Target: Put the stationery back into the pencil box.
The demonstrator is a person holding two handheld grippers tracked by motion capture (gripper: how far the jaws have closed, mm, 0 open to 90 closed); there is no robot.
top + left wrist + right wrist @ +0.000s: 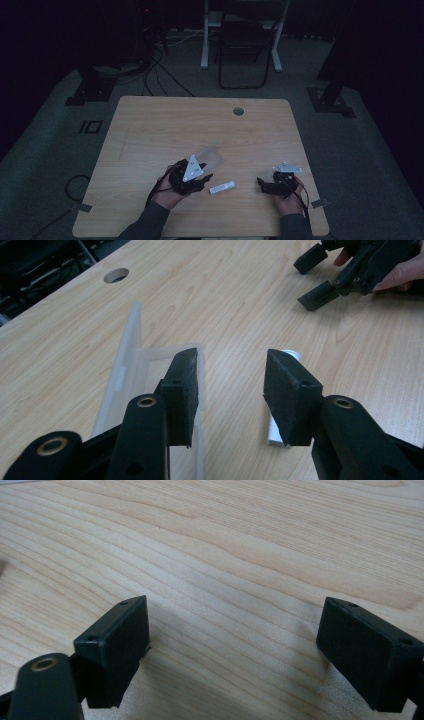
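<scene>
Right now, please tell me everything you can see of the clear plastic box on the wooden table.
The clear, frosted-looking plastic box is long and shallow, and its hinged lid stands open. It lies flat on the light wooden table, just ahead of the left claw, whose jaws are open. I see nothing inside. A small white tube lies beside it, apart.

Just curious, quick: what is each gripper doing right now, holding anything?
Left gripper: open, holding nothing.
Right gripper: open, holding nothing.
</scene>
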